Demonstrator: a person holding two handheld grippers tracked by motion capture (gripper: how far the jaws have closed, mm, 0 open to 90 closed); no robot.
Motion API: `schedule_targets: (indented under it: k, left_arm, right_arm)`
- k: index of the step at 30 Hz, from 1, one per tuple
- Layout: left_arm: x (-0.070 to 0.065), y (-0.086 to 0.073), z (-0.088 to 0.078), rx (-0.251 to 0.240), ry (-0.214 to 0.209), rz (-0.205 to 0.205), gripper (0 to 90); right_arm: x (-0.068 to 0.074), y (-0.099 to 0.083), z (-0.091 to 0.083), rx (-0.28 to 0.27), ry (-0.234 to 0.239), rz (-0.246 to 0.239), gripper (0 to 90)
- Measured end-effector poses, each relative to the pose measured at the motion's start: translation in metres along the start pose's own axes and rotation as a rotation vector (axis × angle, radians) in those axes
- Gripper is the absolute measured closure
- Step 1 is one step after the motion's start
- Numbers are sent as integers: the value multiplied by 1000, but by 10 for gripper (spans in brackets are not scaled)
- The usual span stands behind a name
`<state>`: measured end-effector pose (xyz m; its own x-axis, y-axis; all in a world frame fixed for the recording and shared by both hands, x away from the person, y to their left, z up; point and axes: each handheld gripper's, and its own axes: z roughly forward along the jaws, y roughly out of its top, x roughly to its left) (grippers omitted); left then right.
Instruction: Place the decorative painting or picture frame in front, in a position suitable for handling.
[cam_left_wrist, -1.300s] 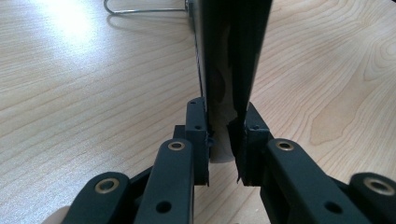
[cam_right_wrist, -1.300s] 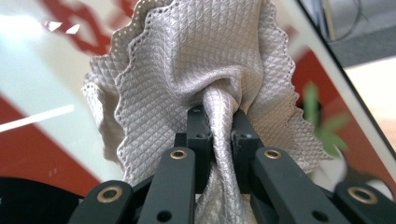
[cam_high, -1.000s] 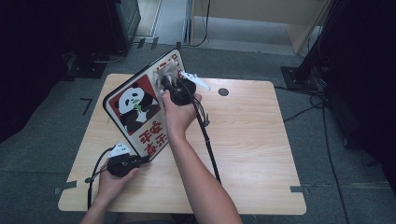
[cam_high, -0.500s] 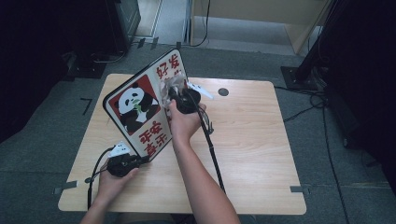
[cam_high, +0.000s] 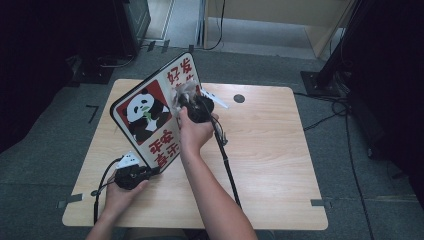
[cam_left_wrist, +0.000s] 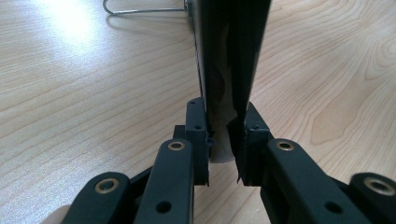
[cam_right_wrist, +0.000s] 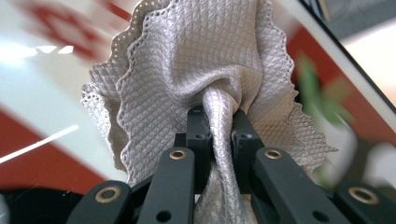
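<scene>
High view: my right gripper (cam_high: 186, 96), pinching a bunched grey waffle-weave cloth (cam_right_wrist: 196, 65), has slid lower down the glossy panda-print picture frame (cam_high: 150, 117), so wiping progresses. My left gripper (cam_high: 150, 171) clamps the frame's lower corner, propping it tilted above the wooden table (cam_high: 280, 150).

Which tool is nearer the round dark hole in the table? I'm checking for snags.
Right. The right tool, shut on a grey cloth against the panda board, is just beside the hole. The left tool clamps the board's bottom corner, farther away.
</scene>
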<state>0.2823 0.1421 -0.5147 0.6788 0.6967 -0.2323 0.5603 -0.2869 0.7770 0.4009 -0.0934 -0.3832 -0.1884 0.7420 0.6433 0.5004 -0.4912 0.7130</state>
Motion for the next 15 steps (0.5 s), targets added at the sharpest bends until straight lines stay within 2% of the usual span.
schedule_targets:
  k: [2,4,6,8,11,15]
  left_arm:
    - [0,0,0,1,-2,0,789]
    - [0,0,0,3,1,7,788]
    - [0,0,0,3,2,7,788]
    - [0,0,0,3,1,6,788]
    - [0,0,0,3,-3,0,788]
    - [0,0,0,1,-2,-1,788]
  right_arm:
    - [18,11,-2,-26,39,-14,816]
    - [34,20,-4,-49,67,-53,812]
    - [47,24,-5,-63,65,-124,811]
    - [50,22,-7,-71,58,-160,810]
    - [37,11,-5,-49,43,-124,813]
    - [3,-14,-4,-18,-1,-40,815]
